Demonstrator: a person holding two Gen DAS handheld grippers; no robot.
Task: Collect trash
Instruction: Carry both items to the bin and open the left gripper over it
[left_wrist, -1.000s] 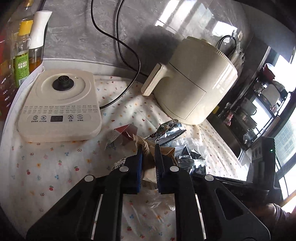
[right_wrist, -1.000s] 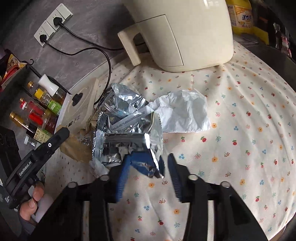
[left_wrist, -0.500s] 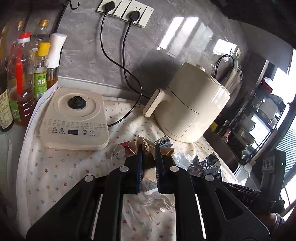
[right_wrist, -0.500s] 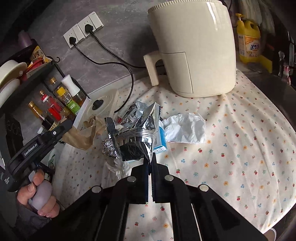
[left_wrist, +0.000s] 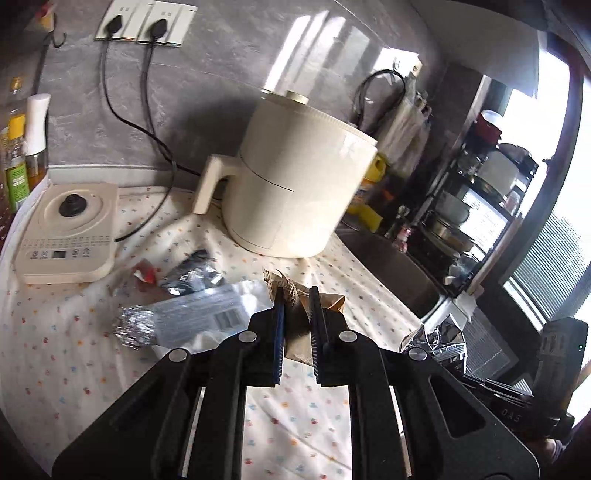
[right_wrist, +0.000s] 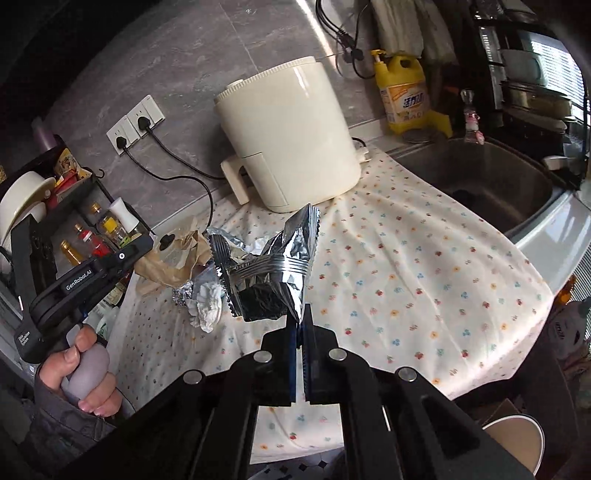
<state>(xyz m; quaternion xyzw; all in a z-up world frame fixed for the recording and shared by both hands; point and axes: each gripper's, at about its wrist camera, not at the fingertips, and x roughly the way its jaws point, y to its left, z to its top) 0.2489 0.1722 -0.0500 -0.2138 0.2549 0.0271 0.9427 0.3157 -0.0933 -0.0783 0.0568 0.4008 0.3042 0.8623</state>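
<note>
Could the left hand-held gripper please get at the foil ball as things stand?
Probably not: the left hand-held gripper is already shut on a brown paper bag, though the foil ball lies uncovered nearby.

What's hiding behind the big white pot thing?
Behind the cream air fryer stands the grey wall, and its black cord runs to the wall sockets. Whatever sits directly behind its body is covered.

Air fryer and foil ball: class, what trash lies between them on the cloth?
Left wrist view: a dark foil wrapper lies between air fryer and foil ball.
</note>
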